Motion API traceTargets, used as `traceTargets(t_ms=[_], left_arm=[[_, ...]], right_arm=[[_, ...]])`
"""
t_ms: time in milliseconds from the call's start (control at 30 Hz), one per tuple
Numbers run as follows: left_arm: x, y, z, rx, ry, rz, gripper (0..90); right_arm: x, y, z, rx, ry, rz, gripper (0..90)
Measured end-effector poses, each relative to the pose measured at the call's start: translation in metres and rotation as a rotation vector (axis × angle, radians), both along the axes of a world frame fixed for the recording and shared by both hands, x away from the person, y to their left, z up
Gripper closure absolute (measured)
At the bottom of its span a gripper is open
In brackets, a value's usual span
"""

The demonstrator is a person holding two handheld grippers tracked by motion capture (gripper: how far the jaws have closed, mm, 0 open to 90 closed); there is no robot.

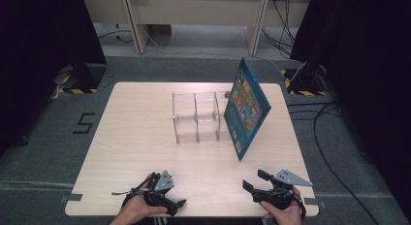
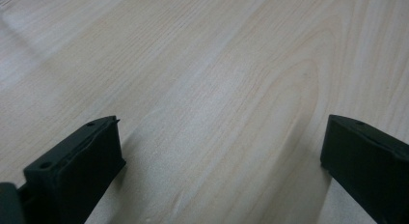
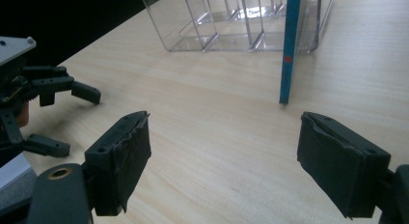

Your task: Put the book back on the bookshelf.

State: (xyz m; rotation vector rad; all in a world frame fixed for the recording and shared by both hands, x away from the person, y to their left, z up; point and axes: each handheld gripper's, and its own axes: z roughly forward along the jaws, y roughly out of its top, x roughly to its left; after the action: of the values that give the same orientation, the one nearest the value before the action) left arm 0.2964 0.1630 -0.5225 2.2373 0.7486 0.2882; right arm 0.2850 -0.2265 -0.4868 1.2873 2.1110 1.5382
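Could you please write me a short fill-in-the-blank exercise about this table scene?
1. The blue book leans against the clear ____ organizer.
2. The organizer has ____ compartments.
3. The right gripper has its jaws ____, with nothing between them.
4. Both the right gripper and the left gripper sit near the table's ____ edge.

Missing words: plastic; three; open; near

Near half of the table (image 1: 140, 152) lies bare; farther off, the clear divider rack (image 1: 196, 117) and leaning book (image 1: 248, 108) block the centre-right.
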Motion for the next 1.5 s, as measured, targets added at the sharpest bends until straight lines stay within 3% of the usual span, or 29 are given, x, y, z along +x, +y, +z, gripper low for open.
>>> traceTargets(t_ms=[700, 1267, 1400, 1500], left_arm=[[0.0, 0.0, 0.0, -0.002, -0.001, 0.001, 0.0], [0.0, 0.0, 0.0, -0.003, -0.002, 0.001, 0.0], [0.0, 0.0, 0.0, -0.003, -0.002, 0.001, 0.0], [0.0, 0.0, 0.0, -0.003, -0.002, 0.001, 0.0]], right_arm=[[-0.011, 0.001, -0.008, -0.042, 0.077, 0.059, 18.0], [-0.019, 0.003, -0.018, -0.172, 0.175, 0.094, 18.1], [-0.02, 0.005, -0.022, -0.209, 0.22, 0.117, 17.9], [-0.021, 0.006, -0.022, -0.216, 0.215, 0.121, 18.4]])
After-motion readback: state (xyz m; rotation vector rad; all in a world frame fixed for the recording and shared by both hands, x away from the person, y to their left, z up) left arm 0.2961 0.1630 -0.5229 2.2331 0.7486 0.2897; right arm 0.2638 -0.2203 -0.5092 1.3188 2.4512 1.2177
